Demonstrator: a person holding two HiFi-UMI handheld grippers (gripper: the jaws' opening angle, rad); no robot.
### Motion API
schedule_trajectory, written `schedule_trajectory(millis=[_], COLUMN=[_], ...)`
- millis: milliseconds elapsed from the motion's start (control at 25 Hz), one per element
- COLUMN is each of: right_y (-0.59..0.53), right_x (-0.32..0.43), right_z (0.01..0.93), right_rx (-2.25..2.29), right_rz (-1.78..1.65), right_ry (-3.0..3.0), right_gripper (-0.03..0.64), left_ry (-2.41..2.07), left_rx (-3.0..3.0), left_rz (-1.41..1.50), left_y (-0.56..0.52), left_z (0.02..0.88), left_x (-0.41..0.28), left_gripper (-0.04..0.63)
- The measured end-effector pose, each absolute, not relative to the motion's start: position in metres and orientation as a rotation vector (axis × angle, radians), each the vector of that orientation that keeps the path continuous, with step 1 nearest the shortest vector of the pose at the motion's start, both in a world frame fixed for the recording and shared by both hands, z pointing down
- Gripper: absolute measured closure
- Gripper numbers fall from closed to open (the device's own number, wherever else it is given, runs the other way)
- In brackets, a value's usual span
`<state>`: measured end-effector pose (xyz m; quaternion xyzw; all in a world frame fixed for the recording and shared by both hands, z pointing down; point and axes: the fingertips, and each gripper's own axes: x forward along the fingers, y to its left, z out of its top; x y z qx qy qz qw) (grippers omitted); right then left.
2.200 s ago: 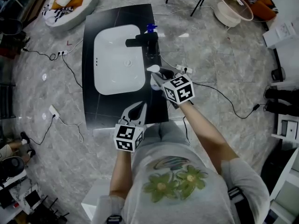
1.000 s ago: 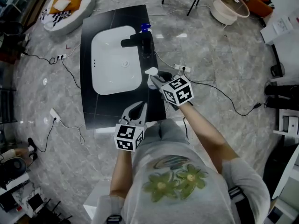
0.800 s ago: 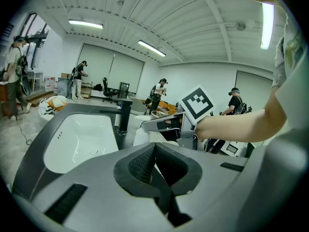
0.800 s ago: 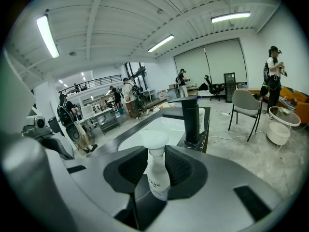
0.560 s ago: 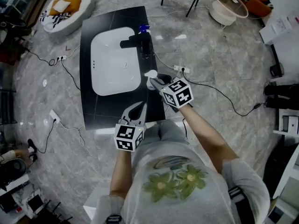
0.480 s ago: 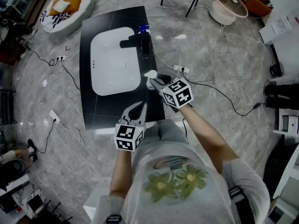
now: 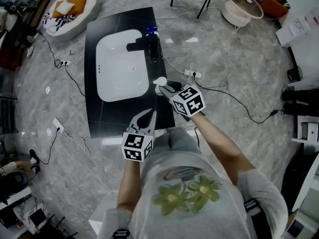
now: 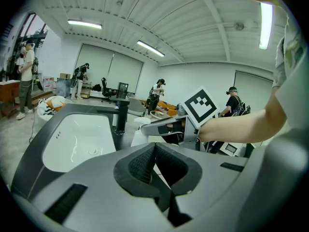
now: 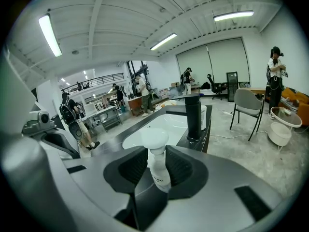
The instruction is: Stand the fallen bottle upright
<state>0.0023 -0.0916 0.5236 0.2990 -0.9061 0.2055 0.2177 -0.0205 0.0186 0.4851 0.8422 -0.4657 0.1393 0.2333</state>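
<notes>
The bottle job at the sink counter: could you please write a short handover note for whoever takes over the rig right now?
Right tool: closed on the white bottle, which is upright between its jaws, cap up.
Left tool: shut, empty, at the front edge of the black counter.
Bottle: at the counter's right edge, beside the sink.
Done: bottle is upright.
Unclear: whether its base rests on the counter; the tool hides it.
Left: probably seat it, open that tool, back away.
</notes>
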Motion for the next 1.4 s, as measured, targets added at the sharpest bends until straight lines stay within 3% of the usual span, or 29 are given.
schedule_trajectory(millis=[1400], right_y=[-0.045], right_x=[0.013], right_z=[0.532], right_rx=[0.715], right_rz=[0.631], right_ry=[-2.492], right_gripper=[0.492], left_ry=[-1.333], left_rx=[2.253], left_rz=[0.371], left_y=[0.046], left_z=[0.478], left_x=[-0.004], left_gripper=[0.578])
